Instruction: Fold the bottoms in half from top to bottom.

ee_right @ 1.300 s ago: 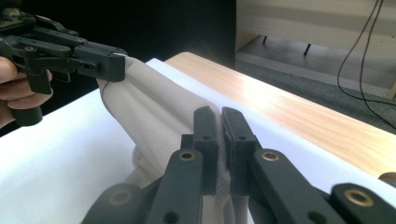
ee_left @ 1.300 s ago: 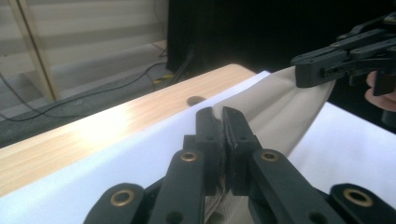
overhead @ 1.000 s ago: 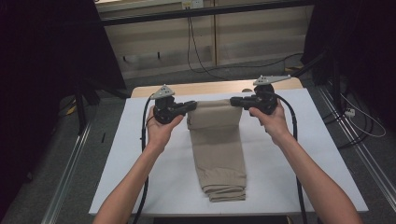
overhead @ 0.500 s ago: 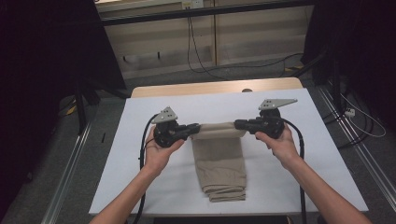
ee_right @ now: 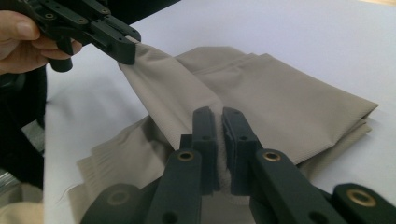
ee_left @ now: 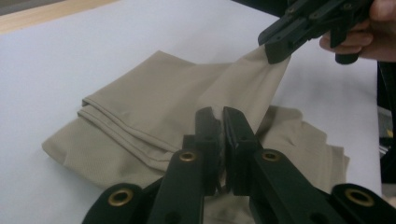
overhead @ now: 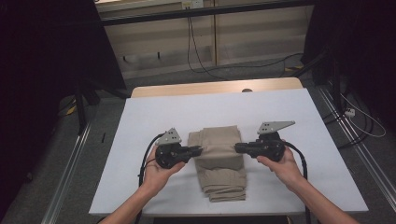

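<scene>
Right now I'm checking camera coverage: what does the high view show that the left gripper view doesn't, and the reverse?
High view alone: the whole white table, both forearms, the floor cables. Left gripper view alone: close up, the left claw shut on a pinch of the folded beige trousers. Both: the trousers, the right claw clamping their other edge, the white tabletop.

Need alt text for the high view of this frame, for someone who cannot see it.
Two hand-held grippers, the left gripper and the right gripper, each pinch one side of a folded beige garment lying on a white table, holding up its top fold. The person's forearms come in from the bottom edge.
</scene>
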Demonstrator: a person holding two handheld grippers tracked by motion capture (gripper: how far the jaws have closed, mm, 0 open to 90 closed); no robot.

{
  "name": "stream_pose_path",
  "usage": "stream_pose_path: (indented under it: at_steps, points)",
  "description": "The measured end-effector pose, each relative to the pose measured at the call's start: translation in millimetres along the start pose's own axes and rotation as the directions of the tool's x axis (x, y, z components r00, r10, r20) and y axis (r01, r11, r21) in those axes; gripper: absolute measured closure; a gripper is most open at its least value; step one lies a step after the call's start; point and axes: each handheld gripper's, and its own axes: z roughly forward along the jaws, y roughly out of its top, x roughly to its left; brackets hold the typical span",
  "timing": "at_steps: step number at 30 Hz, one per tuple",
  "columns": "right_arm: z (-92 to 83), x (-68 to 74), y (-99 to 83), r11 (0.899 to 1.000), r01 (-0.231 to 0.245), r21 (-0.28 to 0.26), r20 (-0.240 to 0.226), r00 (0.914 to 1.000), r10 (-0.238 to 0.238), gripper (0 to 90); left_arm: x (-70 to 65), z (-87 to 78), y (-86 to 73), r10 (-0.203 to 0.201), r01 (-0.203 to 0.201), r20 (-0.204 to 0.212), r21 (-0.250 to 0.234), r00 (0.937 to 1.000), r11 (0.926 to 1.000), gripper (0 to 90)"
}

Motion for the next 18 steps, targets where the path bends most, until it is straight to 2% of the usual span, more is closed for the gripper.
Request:
stream_pose_path:
  at_steps: [5,8,10,12,13,16,18]
  points:
    - [2.1,13.1,-12.9,0.997,0.054,0.061,0.001,0.9985,-0.054,82.3,-8.5,3.0,-16.1,0.003,-0.004,0.013,0.046,0.9999,0.9989,81.9]
    - [8.2,18.7,-21.1,0.993,0.060,0.100,-0.018,0.9981,-0.058,81.5,-12.0,6.7,-21.2,0.001,-0.004,0.039,0.070,0.9992,0.9975,77.0]
    - [9.8,21.8,-23.6,0.991,0.071,0.118,-0.020,0.9974,-0.069,81.3,-14.5,7.7,-20.6,-0.003,0.000,0.042,0.068,0.9991,0.9977,68.3]
    - [9.5,24.8,-25.8,0.988,0.078,0.134,-0.023,0.9969,-0.075,81.7,-15.3,9.2,-19.2,0.001,-0.003,0.038,0.052,0.9993,0.9987,65.3]
    - [8.9,25.9,-27.3,0.987,0.079,0.138,-0.022,0.9968,-0.077,81.8,-14.7,10.6,-18.6,-0.004,0.002,0.035,0.052,0.9994,0.9987,60.7]
    - [5.4,28.9,-32.6,0.985,0.079,0.151,-0.021,0.9969,-0.076,83.3,-16.3,17.7,-21.0,0.029,-0.031,0.028,0.094,0.9992,0.9951,55.8]
    - [2.7,30.7,-36.8,0.984,0.081,0.160,-0.020,0.9967,-0.079,83.3,-21.2,24.2,-25.0,0.065,-0.068,0.030,0.135,0.9975,0.9885,55.3]
